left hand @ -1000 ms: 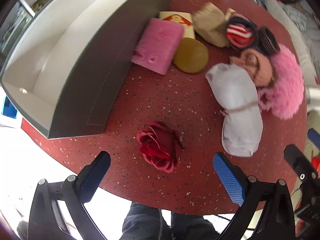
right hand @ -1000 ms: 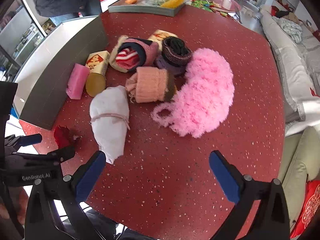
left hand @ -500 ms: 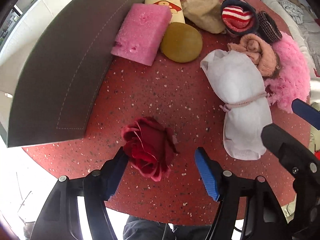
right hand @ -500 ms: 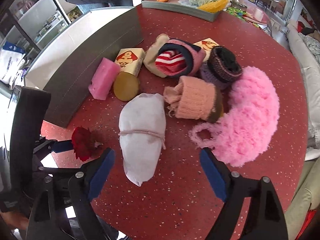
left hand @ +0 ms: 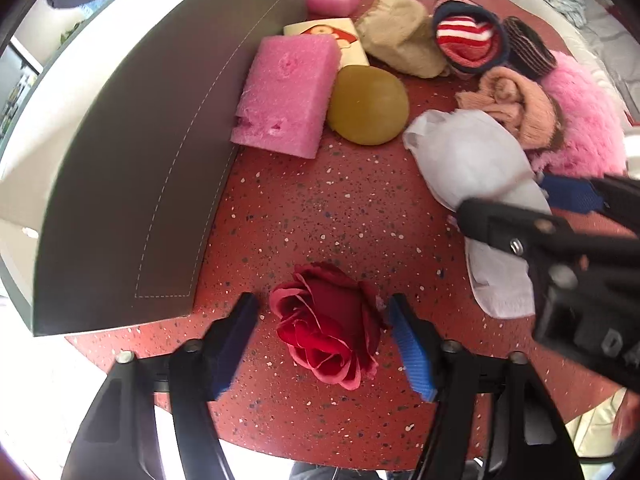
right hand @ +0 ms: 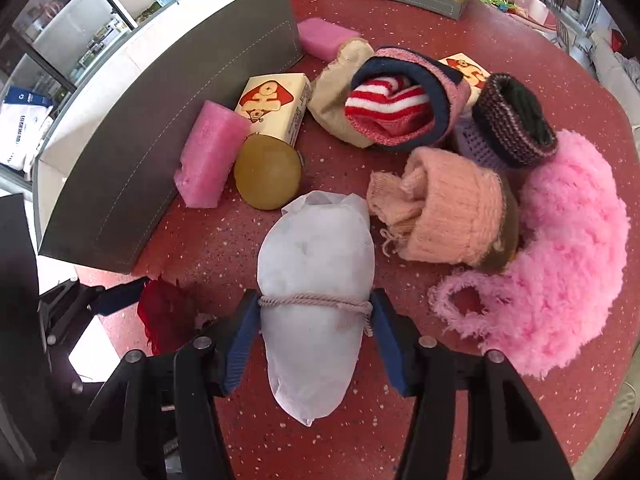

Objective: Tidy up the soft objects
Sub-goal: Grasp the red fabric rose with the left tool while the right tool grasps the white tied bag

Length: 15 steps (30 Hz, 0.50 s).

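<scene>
Deep red fabric rose [left hand: 326, 322] with layered petals on the speckled red tabletop [left hand: 320, 208], between the left gripper [left hand: 322, 326]'s spread, not-yet-touching blue pads, white cord-tied cloth bundle [right hand: 316, 280] bracketed at its waist by the right gripper [right hand: 314, 316], contact unclear

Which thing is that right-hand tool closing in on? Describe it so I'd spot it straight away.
On the red speckled table, beside the grey box, lies a heap of woolly things. Nearest the right gripper is a white cloth bundle between its fingers. Only it has a cord around its middle.
</scene>
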Tool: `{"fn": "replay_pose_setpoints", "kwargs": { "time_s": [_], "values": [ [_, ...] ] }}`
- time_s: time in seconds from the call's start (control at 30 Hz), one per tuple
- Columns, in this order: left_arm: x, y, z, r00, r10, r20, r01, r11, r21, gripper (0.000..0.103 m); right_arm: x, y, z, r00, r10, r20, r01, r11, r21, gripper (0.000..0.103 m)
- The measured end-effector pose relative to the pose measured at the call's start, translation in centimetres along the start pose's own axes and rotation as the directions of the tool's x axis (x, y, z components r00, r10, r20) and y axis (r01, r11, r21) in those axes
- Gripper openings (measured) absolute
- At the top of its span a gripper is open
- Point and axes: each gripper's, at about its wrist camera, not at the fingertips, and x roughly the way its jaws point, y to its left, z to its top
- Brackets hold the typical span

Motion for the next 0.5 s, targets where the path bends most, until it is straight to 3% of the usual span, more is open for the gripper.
{"fn": "replay_pose_setpoints", "kwargs": {
  "time_s": [0.03, 0.1, 0.2, 0.27, 0.5],
  "values": [
    [-0.2, 0.0, 0.0, 1.000, -0.013, 0.006, 0.013, 1.000, 0.011, 0.047, 0.1, 0.1, 0.1, 1.000, -0.005, 0.002, 0.005, 1.000, -0.004, 0.055],
    [-0.1, -0.1, 0.3, 1.000, -0.012, -0.008, 0.012, 1.000, 0.013, 0.038, 0.1, 0.5, 0.2, 1.000, -0.010, 0.009, 0.010, 1.000, -0.018, 0.053],
    [-0.6, 1.7, -0.4, 0.998, -0.060, -0.014, 0.060, 0.998, -0.022, 0.031, 0.0, 0.7, 0.1, 1.000, -0.015, 0.011, 0.016, 0.999, -0.036, 0.050],
    [-0.6, 2.6, -0.2, 0.995, -0.097, -0.031, 0.096, 0.994, -0.046, 0.029, 0.1, 1.3, 0.5, 1.000, -0.014, 0.011, 0.014, 0.999, -0.033, 0.048],
    [-1.7, 2.3, 1.0, 0.996, -0.083, -0.014, 0.083, 0.996, -0.024, 0.029, -1.7, 0.7, 0.0, 0.999, 0.001, 0.038, -0.001, 1.000, -0.001, 0.048]
  ]
}}
